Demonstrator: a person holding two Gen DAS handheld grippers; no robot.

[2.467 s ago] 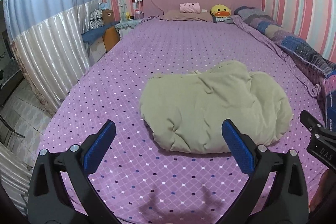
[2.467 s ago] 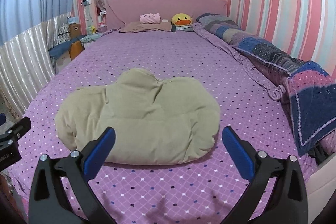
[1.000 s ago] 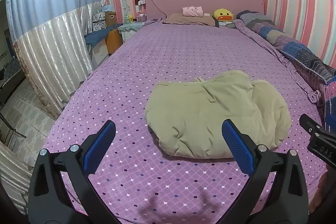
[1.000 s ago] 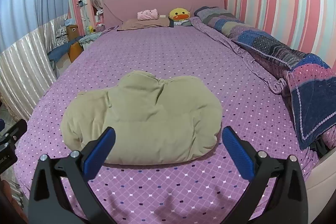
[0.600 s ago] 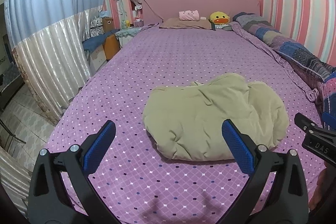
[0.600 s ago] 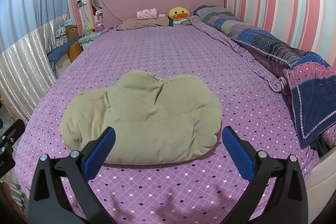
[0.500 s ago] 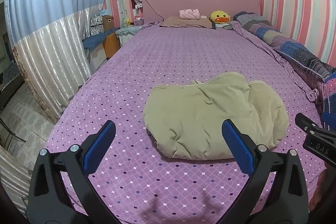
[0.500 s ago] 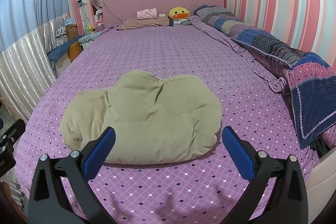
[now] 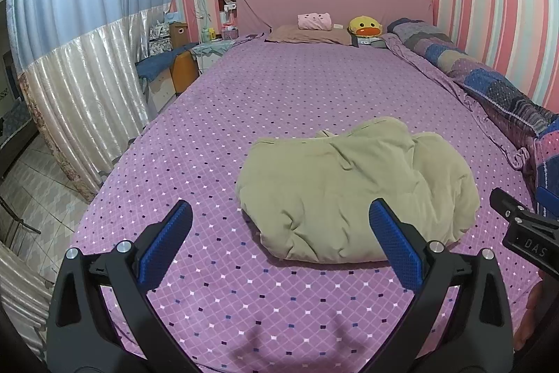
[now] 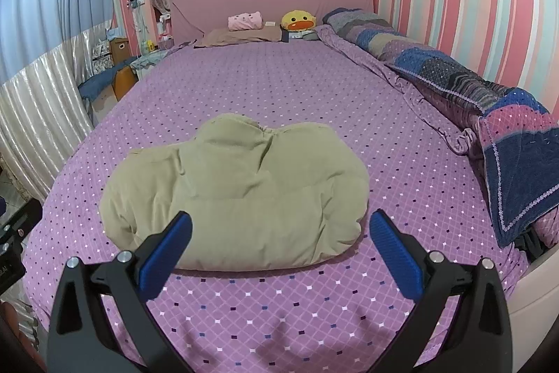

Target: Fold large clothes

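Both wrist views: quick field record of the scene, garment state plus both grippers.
garment: khaki padded jacket, already bundled into a compact fold
surface: purple dotted bedspread, jacket lies near its foot end
left gripper: open, empty, held back from the jacket
right gripper: open, empty, held back from the jacket
right side of bed: patchwork quilt along the wall
headboard end: yellow duck plush, pink pillow

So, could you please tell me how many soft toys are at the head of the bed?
2: a pink soft toy on the brown pillow, and a yellow duck to its right; others may be hidden.
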